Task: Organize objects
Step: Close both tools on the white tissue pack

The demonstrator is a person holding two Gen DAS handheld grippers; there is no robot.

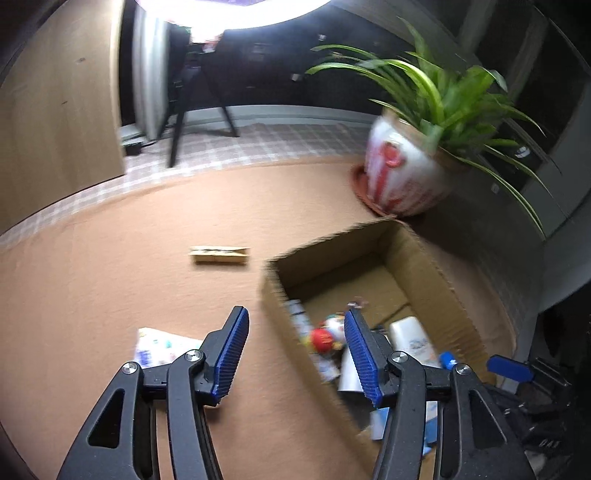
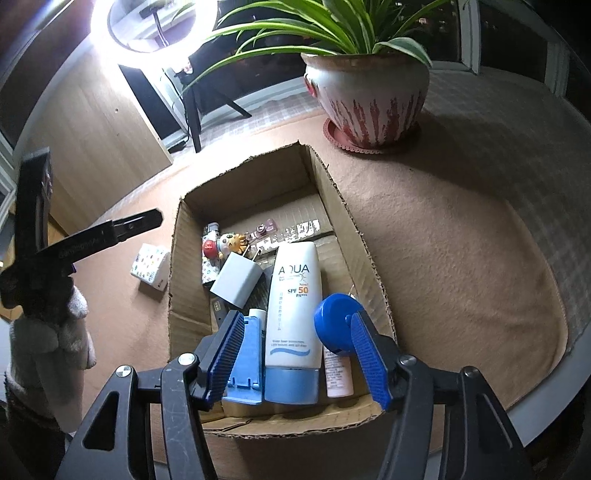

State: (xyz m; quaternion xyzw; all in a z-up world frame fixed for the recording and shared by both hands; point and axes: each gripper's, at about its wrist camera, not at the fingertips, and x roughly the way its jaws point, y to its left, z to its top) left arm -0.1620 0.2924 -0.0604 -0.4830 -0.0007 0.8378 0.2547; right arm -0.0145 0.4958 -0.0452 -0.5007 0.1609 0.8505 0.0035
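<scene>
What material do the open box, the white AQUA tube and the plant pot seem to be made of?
The open box looks like brown corrugated cardboard: matte, with wavy, ragged cut edges. The white AQUA tube seems to be smooth plastic with a slight sheen, printed lettering and a blue cap end. The plant pot is probably glazed ceramic: white with red painted marks and soft highlights, though painted plastic is possible.

A bright ring light (image 2: pixel 153 22) (on a tripod) glares beside a wooden panel (image 1: pixel 59 110).
</scene>
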